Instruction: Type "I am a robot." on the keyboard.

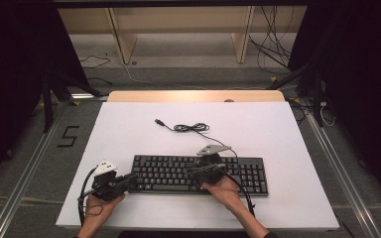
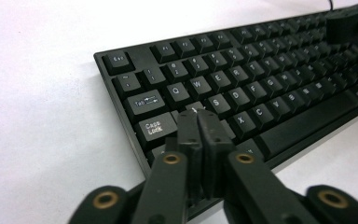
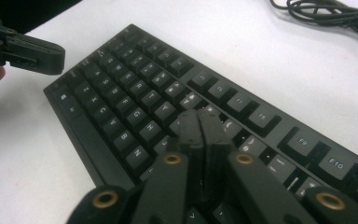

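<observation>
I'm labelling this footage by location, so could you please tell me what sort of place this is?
Probably a lab recording station: a white table with one black keyboard, dark curtains at both sides, and loose cables on the floor behind.

In the left gripper view, the keyboard blurs toward the upper right, its legends unreadable there, and the closed jaws hide the A key. The cable is cut off at the right gripper view's top edge.

Bright overhead light, dark blurred surroundings
</observation>
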Demonstrator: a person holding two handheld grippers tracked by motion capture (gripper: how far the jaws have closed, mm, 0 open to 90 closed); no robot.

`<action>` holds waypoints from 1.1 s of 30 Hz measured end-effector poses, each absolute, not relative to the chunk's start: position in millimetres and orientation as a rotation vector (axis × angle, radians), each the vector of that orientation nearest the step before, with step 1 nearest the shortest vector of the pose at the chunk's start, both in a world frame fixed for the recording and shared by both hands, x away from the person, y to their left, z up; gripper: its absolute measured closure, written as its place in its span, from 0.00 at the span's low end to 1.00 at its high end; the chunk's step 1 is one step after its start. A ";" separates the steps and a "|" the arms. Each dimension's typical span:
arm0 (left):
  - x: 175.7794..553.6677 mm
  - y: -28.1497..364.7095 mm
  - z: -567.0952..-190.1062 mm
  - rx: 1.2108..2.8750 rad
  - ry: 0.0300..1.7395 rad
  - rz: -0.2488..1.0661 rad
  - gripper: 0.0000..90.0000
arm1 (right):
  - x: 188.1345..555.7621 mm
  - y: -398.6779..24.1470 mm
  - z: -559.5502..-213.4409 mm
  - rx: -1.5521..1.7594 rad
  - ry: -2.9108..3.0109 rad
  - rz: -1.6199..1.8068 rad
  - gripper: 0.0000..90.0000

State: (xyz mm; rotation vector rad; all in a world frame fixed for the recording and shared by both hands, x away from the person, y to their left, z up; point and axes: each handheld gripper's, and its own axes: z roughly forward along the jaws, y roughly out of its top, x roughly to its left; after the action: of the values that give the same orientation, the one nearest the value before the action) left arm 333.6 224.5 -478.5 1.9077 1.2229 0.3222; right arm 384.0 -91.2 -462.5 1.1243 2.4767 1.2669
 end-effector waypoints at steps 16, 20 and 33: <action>338.2 224.8 -482.5 1.927 1.238 0.307 0.99 | 394.5 -76.9 -475.9 1.155 2.501 1.193 1.00; 338.2 224.8 -482.5 1.927 1.238 0.307 0.99 | 394.5 -76.9 -475.9 1.155 2.501 1.193 1.00; 338.4 225.0 -482.5 1.930 1.238 0.302 0.99 | 394.9 -76.3 -476.0 1.155 2.502 1.193 1.00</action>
State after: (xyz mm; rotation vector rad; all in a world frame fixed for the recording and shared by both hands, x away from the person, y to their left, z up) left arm 338.4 225.0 -482.5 1.9296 1.2378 0.3022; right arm 394.9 -76.3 -476.0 1.1554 2.5022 1.1931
